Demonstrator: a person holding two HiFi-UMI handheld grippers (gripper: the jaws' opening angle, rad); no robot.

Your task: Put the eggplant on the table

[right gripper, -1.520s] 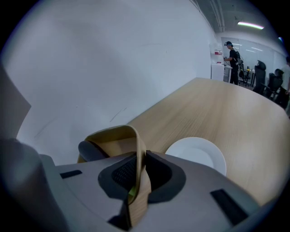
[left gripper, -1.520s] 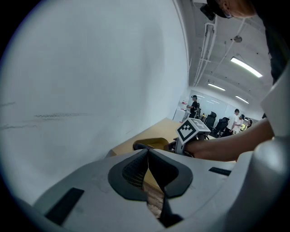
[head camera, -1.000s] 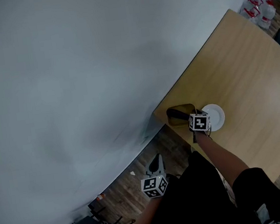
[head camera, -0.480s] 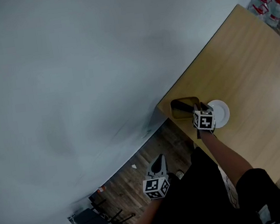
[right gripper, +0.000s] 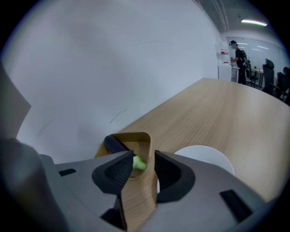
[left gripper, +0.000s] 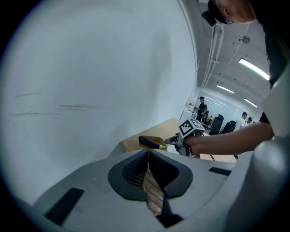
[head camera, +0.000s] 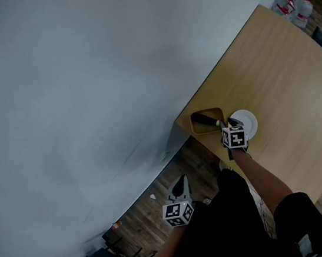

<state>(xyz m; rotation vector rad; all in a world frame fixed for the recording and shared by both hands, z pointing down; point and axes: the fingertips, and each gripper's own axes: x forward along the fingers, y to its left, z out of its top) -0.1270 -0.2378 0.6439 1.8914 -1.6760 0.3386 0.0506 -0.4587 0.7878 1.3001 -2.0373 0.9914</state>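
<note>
A dark eggplant (head camera: 204, 119) with a green stem lies in a tan tray (head camera: 200, 130) at the near corner of the wooden table (head camera: 277, 67). My right gripper (head camera: 226, 127) hovers at the tray's near edge. In the right gripper view the right gripper (right gripper: 142, 156) has its jaws opening, with the tray rim (right gripper: 144, 140) and the eggplant's green stem (right gripper: 138, 164) showing in the gap, untouched by the pads. My left gripper (head camera: 181, 184) hangs low over the floor, off the table. In the left gripper view the left gripper (left gripper: 148, 152) has its tips together and holds nothing.
A white plate (head camera: 247, 123) sits right beside the tray, under my right hand. A big white wall (head camera: 82, 76) borders the table's left edge. Wooden floor (head camera: 155, 212) lies below the corner. Water bottles (head camera: 301, 7) stand at the far end.
The right gripper has drawn back a little from the tray toward the plate, leaving the eggplant lying in the tray. The left gripper has stayed where it was.
</note>
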